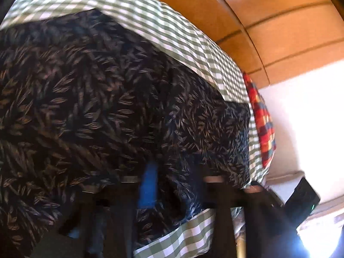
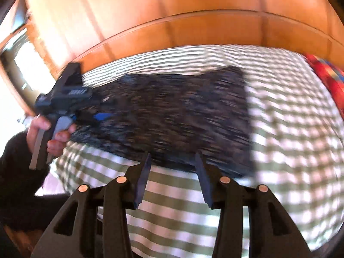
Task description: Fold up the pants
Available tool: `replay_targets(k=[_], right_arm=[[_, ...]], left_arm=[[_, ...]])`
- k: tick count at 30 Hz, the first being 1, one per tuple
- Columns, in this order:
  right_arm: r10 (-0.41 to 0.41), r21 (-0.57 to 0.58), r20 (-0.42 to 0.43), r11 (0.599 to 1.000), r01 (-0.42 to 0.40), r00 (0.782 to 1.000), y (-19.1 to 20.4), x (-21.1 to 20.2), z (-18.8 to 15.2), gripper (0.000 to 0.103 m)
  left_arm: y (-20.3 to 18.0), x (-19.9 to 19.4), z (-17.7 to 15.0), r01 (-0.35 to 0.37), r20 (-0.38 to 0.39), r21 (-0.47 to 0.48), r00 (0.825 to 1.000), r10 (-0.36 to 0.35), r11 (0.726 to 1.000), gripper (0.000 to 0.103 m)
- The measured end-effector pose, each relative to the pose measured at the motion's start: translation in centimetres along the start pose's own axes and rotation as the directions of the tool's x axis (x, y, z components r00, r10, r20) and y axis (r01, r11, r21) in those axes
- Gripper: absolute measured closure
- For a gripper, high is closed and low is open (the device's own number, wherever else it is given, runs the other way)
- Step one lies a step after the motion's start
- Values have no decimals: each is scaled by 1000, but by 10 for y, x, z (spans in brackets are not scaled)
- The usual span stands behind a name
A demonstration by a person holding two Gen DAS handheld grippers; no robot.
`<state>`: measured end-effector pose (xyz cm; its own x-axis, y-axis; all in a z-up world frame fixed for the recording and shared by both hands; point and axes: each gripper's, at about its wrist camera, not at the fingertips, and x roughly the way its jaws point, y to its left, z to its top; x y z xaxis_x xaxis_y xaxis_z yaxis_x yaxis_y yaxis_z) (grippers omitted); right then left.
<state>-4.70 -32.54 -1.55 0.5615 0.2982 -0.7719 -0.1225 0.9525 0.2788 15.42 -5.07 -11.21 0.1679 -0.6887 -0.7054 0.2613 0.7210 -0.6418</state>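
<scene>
Green-checked bedsheet (image 2: 290,129), wooden headboard (image 2: 193,30), red patchwork cloth (image 1: 261,116)

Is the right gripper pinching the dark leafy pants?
No, the right gripper has its two dark fingers spread apart with only green checked bedsheet between them, just short of the dark leaf-patterned pants.

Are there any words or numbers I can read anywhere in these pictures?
None can be read.
Left tongs: pale marks on the dark body, too blurred to read.
Pants: only a leaf pattern, no label showing.
Checked sheet and red patchwork cloth: no writing.
</scene>
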Motion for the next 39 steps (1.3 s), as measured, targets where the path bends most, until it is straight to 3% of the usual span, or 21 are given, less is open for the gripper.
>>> replay_targets(k=[3, 6, 9, 14, 18, 21, 24, 27, 28, 30, 39], right_arm=[[-63, 101, 14, 993, 61, 998, -27, -5, 0, 60], [-103, 188, 36, 978, 94, 994, -46, -12, -2, 60], [-120, 201, 69, 974, 104, 990, -49, -21, 1, 60], [-76, 157, 102, 986, 60, 992, -34, -8, 18, 60], [-74, 93, 90, 994, 65, 993, -14, 26, 43, 60], [-93, 111, 98, 990, 82, 991, -12, 50, 65, 60], [-142, 123, 97, 984, 129, 985, -19, 78, 91, 59], [-218, 151, -18, 964, 218, 976, -40, 122, 99, 60], [-219, 143, -14, 965, 218, 976, -44, 131, 97, 59], [-252, 109, 24, 963, 248, 967, -38, 133, 93, 59], [-311, 54, 34, 950, 309, 950, -22, 123, 87, 57]], left_arm=[[-21, -13, -3, 53, 49, 64, 997, -56, 997, 93], [-32, -32, -5, 71, 74, 59, 994, -75, 996, 93], [-26, -36, -9, -2, 75, 47, 997, -2, 999, 93], [5, -5, -18, -115, 5, -9, 993, 115, 993, 93], [13, -1, -25, -95, 30, -17, 995, 95, 995, 93], [12, -8, -31, -113, 56, 24, 992, 111, 993, 93], [1, -13, -42, -171, 106, 99, 981, 161, 980, 93], [-12, -14, -51, -246, 157, 166, 963, 221, 955, 93], [-17, -12, -54, -280, 173, 188, 953, 249, 941, 93], [-24, -7, -58, -323, 195, 203, 938, 285, 924, 93], [-29, -12, -62, -370, 223, 202, 919, 326, 907, 93]])
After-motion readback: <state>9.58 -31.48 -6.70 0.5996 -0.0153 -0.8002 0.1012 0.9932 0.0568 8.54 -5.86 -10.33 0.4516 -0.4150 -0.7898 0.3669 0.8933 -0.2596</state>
